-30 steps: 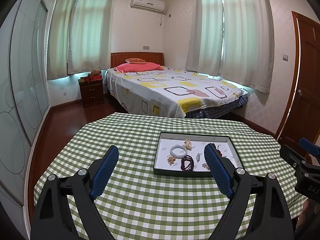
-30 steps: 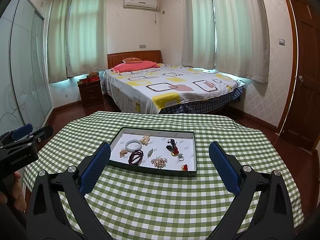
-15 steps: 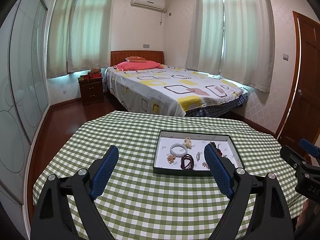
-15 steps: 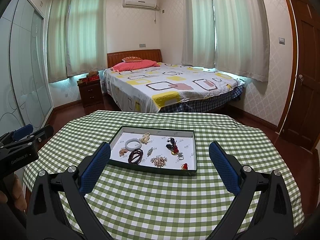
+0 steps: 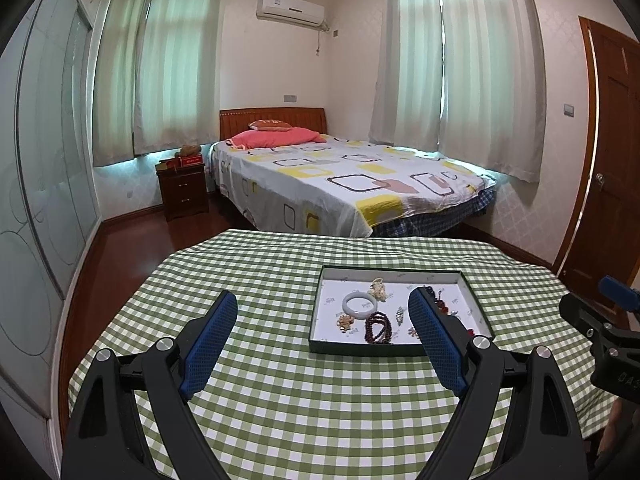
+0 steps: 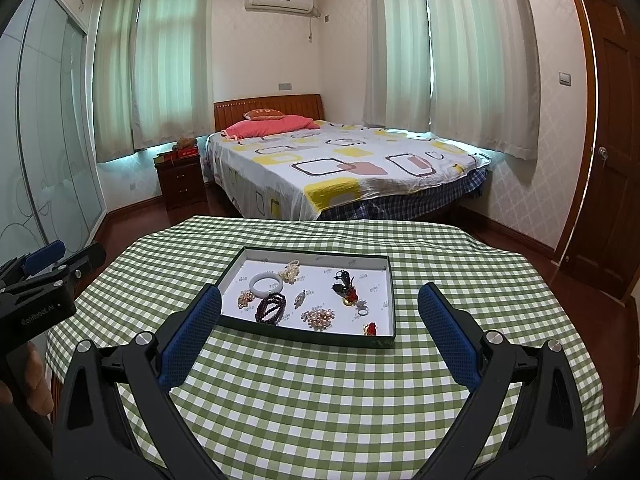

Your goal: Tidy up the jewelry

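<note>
Hovering both tongs, left [image 5: 323, 312] and right [image 6: 319, 304], wide apart and empty over the tray [image 6: 304, 335], those tiny tangled pieces could snag together.

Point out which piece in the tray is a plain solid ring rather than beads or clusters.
The white bangle, at the tray's far left: one smooth, unbroken hoop, unlike the dark beaded bracelet just in front of it.

One tray [image 6: 386, 342] sits on the surface. It holds one white bangle [image 6: 266, 283], one dark bead bracelet [image 6: 272, 309] and one ring [image 6: 362, 311]. Two grippers [image 6: 319, 299] [image 5: 323, 305] show.
</note>
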Motion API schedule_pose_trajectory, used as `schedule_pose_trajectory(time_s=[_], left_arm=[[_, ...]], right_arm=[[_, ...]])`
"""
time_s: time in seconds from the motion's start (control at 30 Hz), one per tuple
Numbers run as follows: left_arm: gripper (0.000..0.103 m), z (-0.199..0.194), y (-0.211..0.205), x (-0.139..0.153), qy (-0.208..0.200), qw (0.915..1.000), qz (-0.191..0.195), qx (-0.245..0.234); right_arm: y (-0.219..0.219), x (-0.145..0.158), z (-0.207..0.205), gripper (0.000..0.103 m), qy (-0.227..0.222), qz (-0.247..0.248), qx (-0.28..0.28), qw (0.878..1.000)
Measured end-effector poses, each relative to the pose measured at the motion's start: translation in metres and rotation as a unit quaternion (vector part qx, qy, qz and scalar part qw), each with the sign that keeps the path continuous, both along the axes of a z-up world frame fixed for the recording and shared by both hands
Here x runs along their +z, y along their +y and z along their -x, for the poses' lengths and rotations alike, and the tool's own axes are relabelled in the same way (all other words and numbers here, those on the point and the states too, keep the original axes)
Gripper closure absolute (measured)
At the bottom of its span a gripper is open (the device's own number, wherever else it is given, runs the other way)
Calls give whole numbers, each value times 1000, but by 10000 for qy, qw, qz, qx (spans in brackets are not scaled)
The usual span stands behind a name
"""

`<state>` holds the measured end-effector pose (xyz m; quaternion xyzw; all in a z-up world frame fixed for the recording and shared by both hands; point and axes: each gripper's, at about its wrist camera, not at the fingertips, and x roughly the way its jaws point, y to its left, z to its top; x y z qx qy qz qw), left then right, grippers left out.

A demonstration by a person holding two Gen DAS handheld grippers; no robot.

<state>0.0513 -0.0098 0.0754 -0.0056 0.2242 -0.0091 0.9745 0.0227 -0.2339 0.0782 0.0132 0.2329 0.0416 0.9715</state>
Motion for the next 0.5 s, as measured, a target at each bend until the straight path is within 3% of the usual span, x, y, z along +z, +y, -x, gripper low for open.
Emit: schedule_pose_trajectory(time_s=[0.33,0.5], left_arm=[[19,-10,-4,-6,-70,9999,-59,-45],[19,-26,-1,-22,299,9995,-22,-110]], right_arm=[[-1,-5,-8,7,100,12,-22,9999],[-6,-13,-18,7,214,-18,-86,9997]])
